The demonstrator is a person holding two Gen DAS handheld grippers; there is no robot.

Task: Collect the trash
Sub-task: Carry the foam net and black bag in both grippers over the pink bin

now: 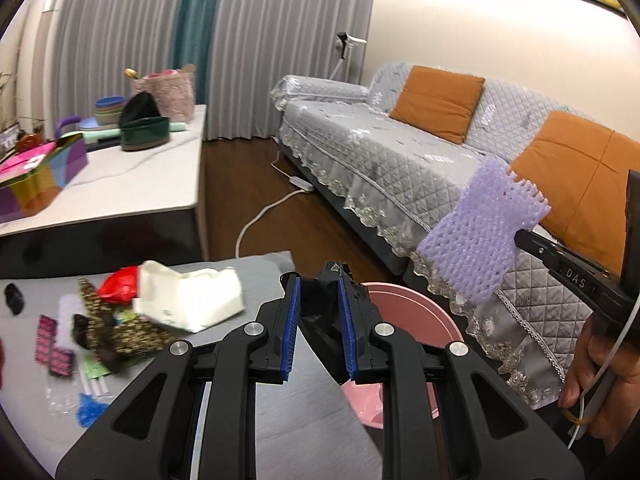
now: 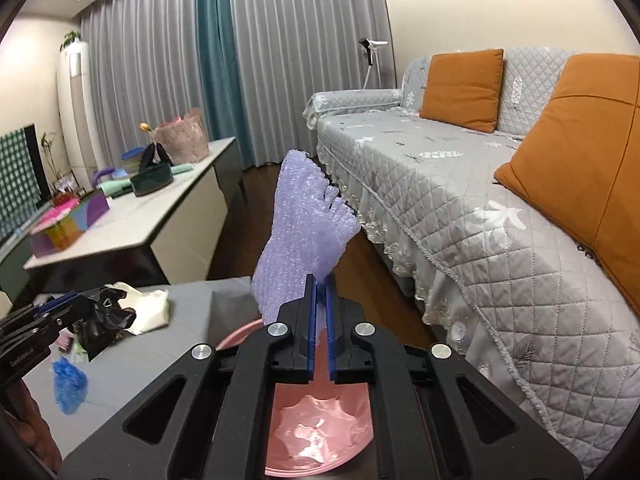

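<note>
— Both grippers were full? Where was the trash?
— Right gripper (image 2: 319,312) pinched the purple foam net (image 2: 304,224) above the pink bin (image 2: 320,436). Left gripper (image 1: 319,320) squeezed a black bag (image 1: 320,320) beside the table's near edge.
— Next?
— Probably let go over the bin

Home living room. Evidence: quilted grey sofa (image 2: 460,184) right of frame, orange cushions (image 2: 462,88), floor-length grey-teal curtains (image 2: 224,64) upper centre, cluttered white sideboard (image 1: 132,172) left, wood floor (image 1: 248,184).
</note>
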